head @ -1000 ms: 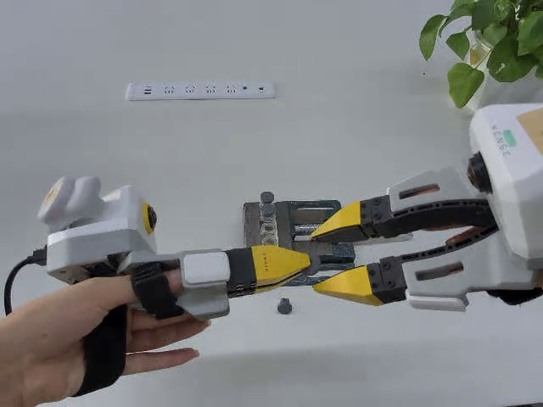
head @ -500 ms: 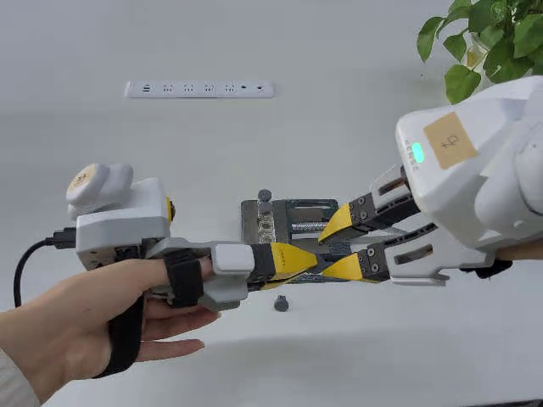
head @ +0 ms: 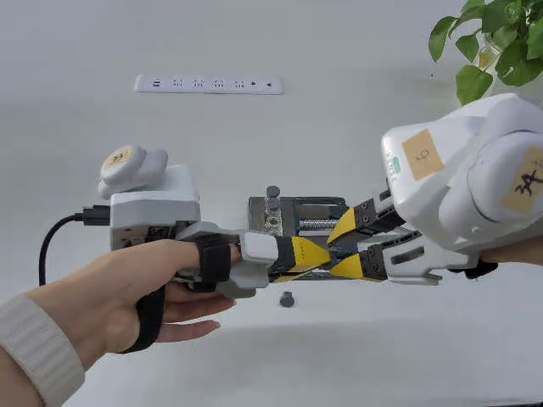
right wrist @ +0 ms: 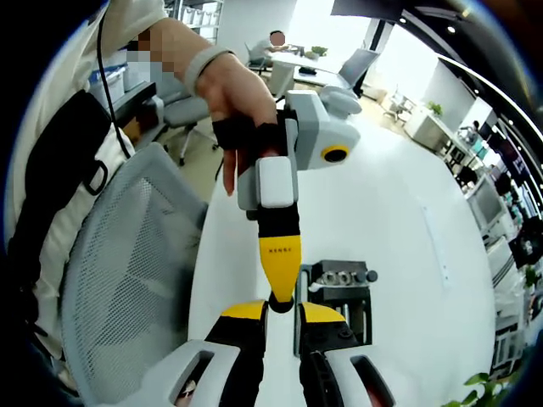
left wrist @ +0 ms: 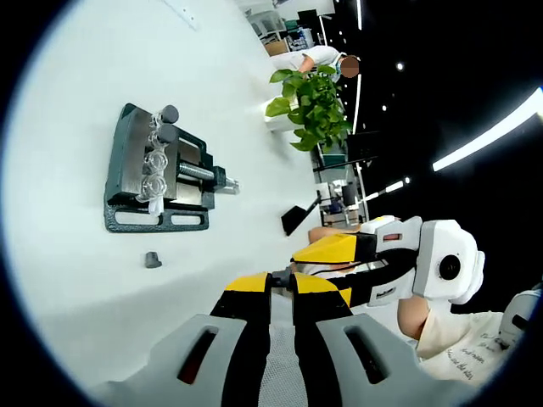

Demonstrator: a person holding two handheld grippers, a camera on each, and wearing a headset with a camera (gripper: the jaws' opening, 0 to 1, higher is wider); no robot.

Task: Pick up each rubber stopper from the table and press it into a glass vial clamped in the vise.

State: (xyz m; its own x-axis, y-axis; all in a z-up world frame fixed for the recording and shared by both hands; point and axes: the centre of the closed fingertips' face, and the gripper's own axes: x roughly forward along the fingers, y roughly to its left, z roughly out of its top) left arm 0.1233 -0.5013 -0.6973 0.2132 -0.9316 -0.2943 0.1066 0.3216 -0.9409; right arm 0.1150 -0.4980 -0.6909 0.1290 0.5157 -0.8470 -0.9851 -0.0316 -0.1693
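A dark vise [head: 310, 210] stands at mid-table with glass vials [head: 273, 219] clamped in it; two at the far end carry grey stoppers. Its jaws and vials also face the left gripper view [left wrist: 127, 182] and right gripper view [right wrist: 356, 309]. My left gripper [head: 327, 253] is shut on a small dark rubber stopper [right wrist: 280, 303] at its yellow tip [right wrist: 280, 288]. My right gripper [head: 331, 257] is open, its jaws close on either side of that stopper [left wrist: 280, 275]; contact cannot be told. Another loose stopper [head: 287, 298] lies on the table before the vise [left wrist: 152, 259].
A white power strip [head: 208, 84] lies at the back of the table. A potted plant [head: 501, 42] stands at the back right. A black cable [head: 51, 246] trails from the left gripper. A grey mesh chair [right wrist: 127, 280] is beside the table.
Both grippers have come together above the vise's near side. The right gripper's jaws have narrowed around the left gripper's tip. The loose stopper has stayed put.
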